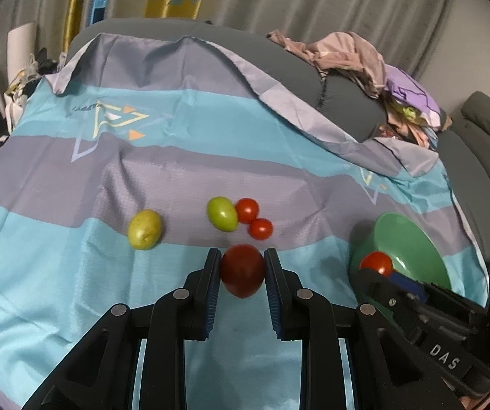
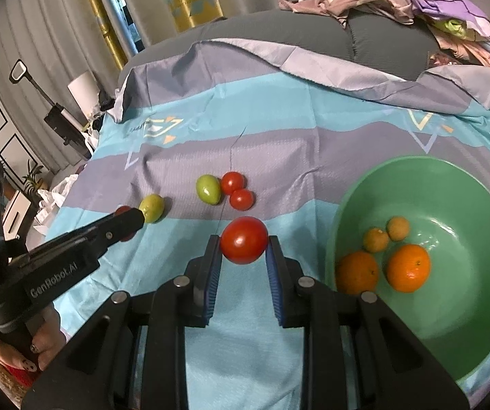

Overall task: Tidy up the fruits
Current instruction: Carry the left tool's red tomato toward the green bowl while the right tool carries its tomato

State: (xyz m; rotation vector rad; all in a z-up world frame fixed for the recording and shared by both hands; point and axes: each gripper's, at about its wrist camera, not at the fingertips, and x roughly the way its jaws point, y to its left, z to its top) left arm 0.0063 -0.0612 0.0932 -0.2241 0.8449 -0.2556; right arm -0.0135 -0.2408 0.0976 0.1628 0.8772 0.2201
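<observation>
My left gripper [image 1: 242, 266] is shut on a dark red tomato [image 1: 242, 275], held above the striped cloth. My right gripper [image 2: 243, 247] is shut on a bright red tomato [image 2: 243, 240]; it also shows in the left wrist view [image 1: 376, 263] beside the green bowl [image 1: 415, 239]. The green bowl [image 2: 456, 307] sits at the right and holds two oranges [image 2: 408, 268] and two small yellow-orange fruits [image 2: 386, 234]. On the cloth lie two small red tomatoes [image 2: 237, 189], a green fruit [image 2: 208, 188] and a yellow-green fruit [image 2: 152, 207].
The blue and grey striped cloth [image 1: 57, 232] covers a grey sofa [image 1: 347, 102]. A pile of clothes [image 1: 374, 68] lies on the sofa at the back right. Furniture and clutter stand off the cloth's left edge [image 2: 60, 126].
</observation>
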